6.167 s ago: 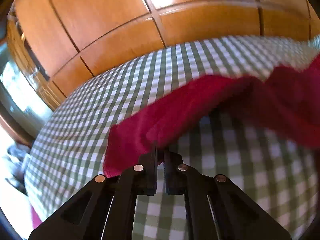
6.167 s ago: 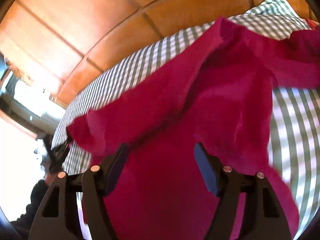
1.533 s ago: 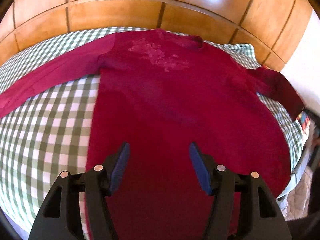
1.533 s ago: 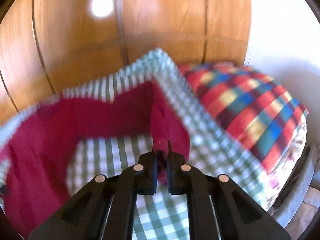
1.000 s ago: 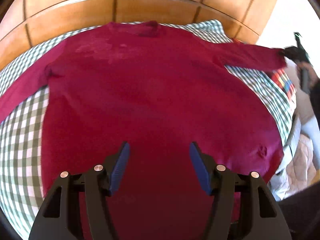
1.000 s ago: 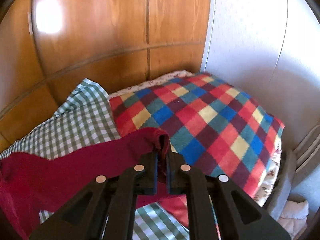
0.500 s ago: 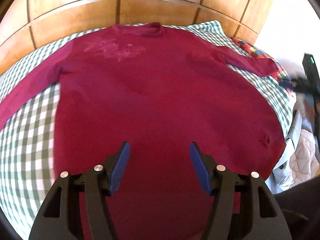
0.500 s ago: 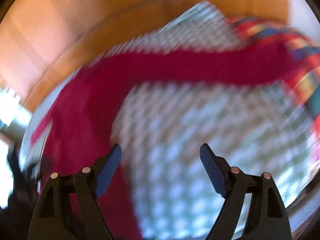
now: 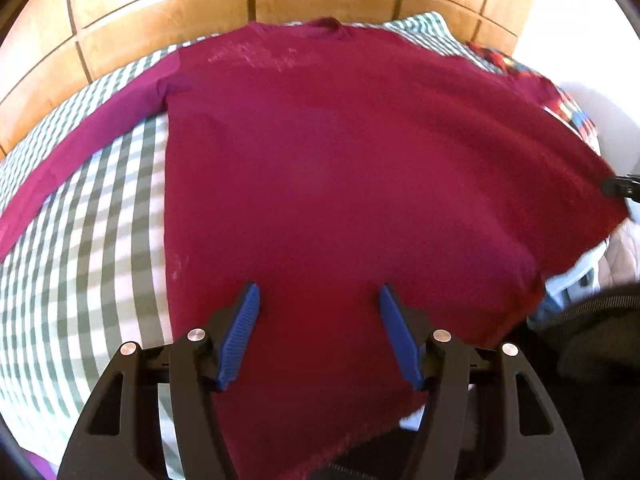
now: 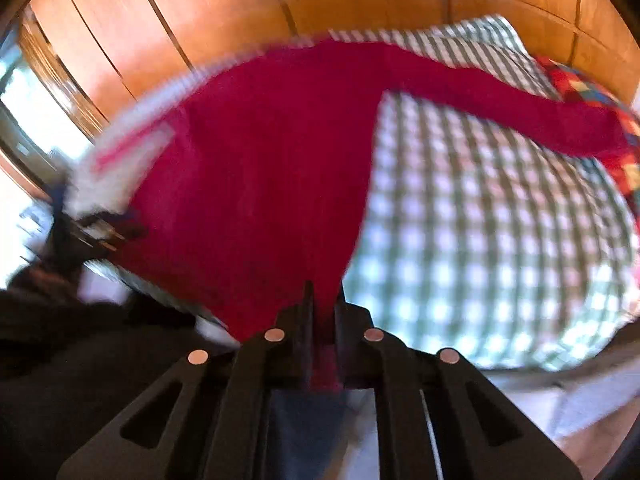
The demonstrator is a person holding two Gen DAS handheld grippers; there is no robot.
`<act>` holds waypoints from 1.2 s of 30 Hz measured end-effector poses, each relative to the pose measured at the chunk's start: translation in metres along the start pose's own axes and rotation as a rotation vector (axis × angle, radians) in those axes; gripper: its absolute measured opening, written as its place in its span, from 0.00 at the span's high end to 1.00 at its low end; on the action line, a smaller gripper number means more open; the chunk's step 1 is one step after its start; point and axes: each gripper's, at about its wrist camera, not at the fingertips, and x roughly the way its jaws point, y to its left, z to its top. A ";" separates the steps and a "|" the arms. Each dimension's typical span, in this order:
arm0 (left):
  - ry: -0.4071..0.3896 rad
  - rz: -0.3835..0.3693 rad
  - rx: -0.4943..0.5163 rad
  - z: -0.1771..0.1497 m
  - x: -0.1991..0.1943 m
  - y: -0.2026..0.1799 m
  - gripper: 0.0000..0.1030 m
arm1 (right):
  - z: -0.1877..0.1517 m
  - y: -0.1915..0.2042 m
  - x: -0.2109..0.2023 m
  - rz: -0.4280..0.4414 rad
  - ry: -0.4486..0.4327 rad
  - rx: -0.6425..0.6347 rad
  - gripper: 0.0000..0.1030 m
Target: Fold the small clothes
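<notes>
The red long-sleeved top (image 9: 352, 168) lies spread flat, front up, on a bed covered by a green-and-white checked sheet (image 9: 92, 216). Its neckline points toward the wooden panelled wall (image 9: 168, 8) at the head of the bed. One sleeve extends straight out across the sheet to the left of the left wrist view. The other sleeve reaches toward a multicoloured checked pillow (image 10: 580, 84) at the far right corner of the bed.

Left tool (image 9: 318, 336): the jaws stand apart, with the blue pads on either side of the lower body of the top. The pads do not press on the fabric, and nothing is gripped.

Right tool (image 10: 323, 300): the jaws have just been closing and now stand nearly together, with a fold of red fabric clamped between them. The gripped part is the lower hem corner of the top, at the near edge of the bed. From that point the fabric rises away toward the body of the garment. The right wrist view is motion-blurred.

The left tool also shows at the left edge of the right wrist view, over the hem.
</notes>
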 end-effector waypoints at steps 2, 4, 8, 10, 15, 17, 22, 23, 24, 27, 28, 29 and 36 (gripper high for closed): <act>0.005 -0.004 0.004 -0.005 -0.003 0.000 0.41 | -0.006 -0.014 0.017 -0.065 0.091 0.020 0.73; 0.008 -0.036 -0.011 -0.002 -0.009 0.004 0.41 | -0.001 -0.027 0.013 -0.071 0.056 0.074 0.43; -0.071 -0.059 -0.085 0.017 -0.027 0.024 0.41 | 0.038 -0.038 -0.003 -0.080 -0.060 0.085 0.36; -0.128 -0.019 -0.107 0.034 -0.034 0.038 0.40 | 0.068 -0.039 0.000 -0.096 -0.102 0.077 0.32; -0.228 0.127 -0.167 0.086 -0.037 0.080 0.32 | 0.160 -0.060 0.033 -0.106 -0.152 0.113 0.25; -0.240 0.153 -0.203 0.107 -0.033 0.100 0.32 | 0.189 -0.064 0.045 -0.100 -0.155 0.123 0.23; -0.246 0.244 -0.218 0.162 -0.012 0.146 0.32 | 0.280 -0.080 0.107 -0.125 -0.119 0.106 0.22; -0.243 0.250 -0.225 0.172 -0.007 0.155 0.32 | 0.290 -0.081 0.116 -0.134 -0.116 0.101 0.22; -0.237 0.252 -0.235 0.182 0.000 0.165 0.32 | 0.306 -0.082 0.127 -0.144 -0.110 0.091 0.22; -0.212 0.272 -0.245 0.211 0.023 0.191 0.32 | 0.341 -0.088 0.159 -0.176 -0.091 0.055 0.20; -0.203 0.283 -0.243 0.222 0.032 0.199 0.32 | 0.350 -0.091 0.168 -0.183 -0.085 0.044 0.20; -0.197 0.286 -0.241 0.230 0.041 0.206 0.32 | 0.362 -0.093 0.177 -0.187 -0.079 0.032 0.20; -0.088 0.220 -0.208 0.261 0.100 0.241 0.32 | 0.391 -0.101 0.222 -0.128 0.025 -0.038 0.54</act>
